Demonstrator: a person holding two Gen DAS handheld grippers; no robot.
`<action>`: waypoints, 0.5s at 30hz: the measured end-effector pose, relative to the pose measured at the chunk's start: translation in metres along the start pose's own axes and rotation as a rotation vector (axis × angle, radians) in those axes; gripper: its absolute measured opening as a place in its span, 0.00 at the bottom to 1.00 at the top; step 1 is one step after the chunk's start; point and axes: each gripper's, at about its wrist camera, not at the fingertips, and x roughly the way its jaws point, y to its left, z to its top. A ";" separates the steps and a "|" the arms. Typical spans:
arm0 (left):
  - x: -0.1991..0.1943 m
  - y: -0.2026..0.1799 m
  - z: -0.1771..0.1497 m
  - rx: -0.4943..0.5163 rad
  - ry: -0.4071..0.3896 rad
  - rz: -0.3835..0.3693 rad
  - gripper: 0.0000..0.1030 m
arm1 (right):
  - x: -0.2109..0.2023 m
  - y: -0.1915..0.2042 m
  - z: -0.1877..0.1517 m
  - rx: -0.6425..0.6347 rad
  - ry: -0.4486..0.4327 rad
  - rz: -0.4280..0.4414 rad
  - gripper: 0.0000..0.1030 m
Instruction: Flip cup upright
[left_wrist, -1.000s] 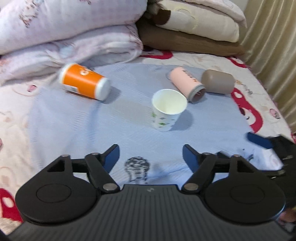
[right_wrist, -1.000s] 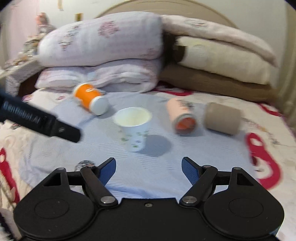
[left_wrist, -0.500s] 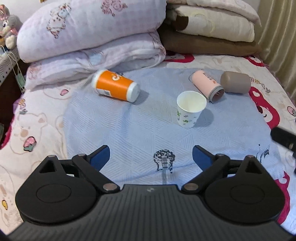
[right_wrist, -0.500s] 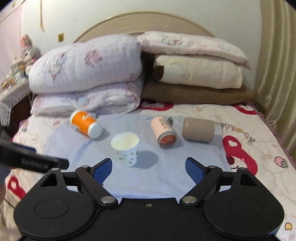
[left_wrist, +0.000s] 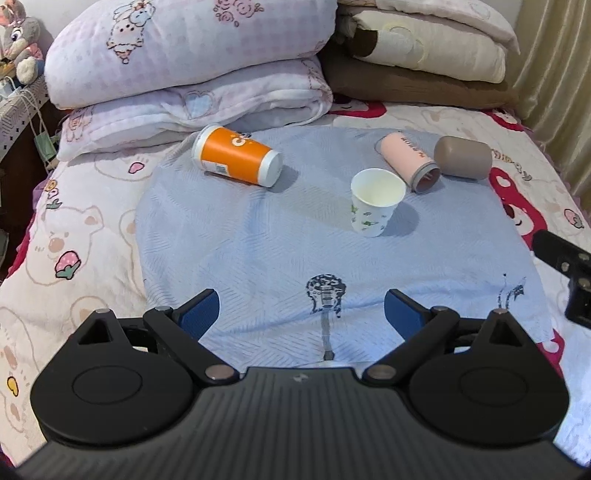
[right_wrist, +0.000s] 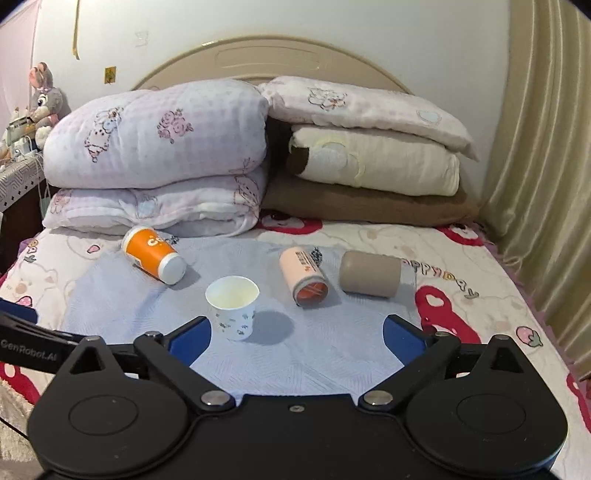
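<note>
L gripper (left_wrist: 301, 308) sitting wide open, blue pads (left_wrist: 199, 312) apart, nothing between them, hovering over the blue cloth (left_wrist: 229, 236) w/ guitar print (left_wrist: 325, 295) just ahead at 12. R gripper (right_wrist: 297, 332) also gaping open, holding nothing; its L pad (right_wrist: 190, 338) lying just beside the white cup (right_wrist: 232, 308) in view, contact unclear. Part of R gripper showing at 3 in L view (left_wrist: 565, 266); L gripper's black arm poking in at 9 in R view (right_wrist: 29, 347).

White cup (left_wrist: 375, 201) standing upright, mouth up, at approx 1 o'clock from L gripper, approx 11 from R gripper, resting on cloth, looking empty inside.

Orange cup (left_wrist: 238, 160) lying on its side at 11 in L view, base pointing toward camera-right, near the pink quilts (left_wrist: 192, 74). Pink cup (left_wrist: 412, 162) lying on its side at 1, mouth facing the cameras, just behind the white cup, apart from it. Brown cup (left_wrist: 463, 157) on its side just beside pink cup's right, touching or nearly, can't tell.

Bed sheet (left_wrist: 74, 229) w/ bear print surrounding cloth. Cream and brown bedding (right_wrist: 373, 170) stacked at 1, headboard (right_wrist: 273, 59) behind, curtain (right_wrist: 543, 184) at 3, plush toy (right_wrist: 44, 96) at 10.
</note>
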 end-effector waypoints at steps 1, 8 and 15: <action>0.001 0.000 -0.001 0.001 0.004 0.008 0.94 | 0.000 0.000 -0.001 0.000 0.001 -0.003 0.98; 0.002 0.004 -0.005 0.008 0.004 0.041 0.94 | 0.005 -0.002 -0.005 0.019 0.037 -0.016 0.98; 0.009 0.008 -0.002 0.024 0.008 0.063 0.94 | 0.002 -0.003 -0.004 0.025 0.056 0.018 0.98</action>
